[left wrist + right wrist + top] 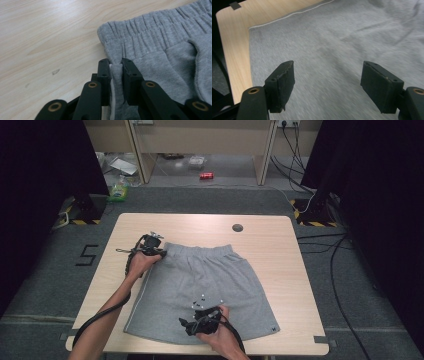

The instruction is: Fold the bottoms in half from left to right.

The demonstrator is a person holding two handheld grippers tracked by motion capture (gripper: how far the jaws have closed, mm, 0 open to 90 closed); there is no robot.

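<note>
A pair of grey shorts (200,280) lies flat on the wooden table (270,245), elastic waistband (150,35) toward the far side. My left gripper (155,251) is at the waistband's left corner, shut on a fold of the grey fabric (116,75) just below the band. My right gripper (192,322) hovers over the lower middle of the shorts near the hem, jaws wide apart with nothing between them; under it lies grey cloth (329,62) and the hem's white edge (287,16).
A round grommet hole (237,227) sits in the table's far side. Bare wood lies left (45,45) and right of the shorts. Beyond the table are cables (330,250), black stands and a red can (206,175) on the floor.
</note>
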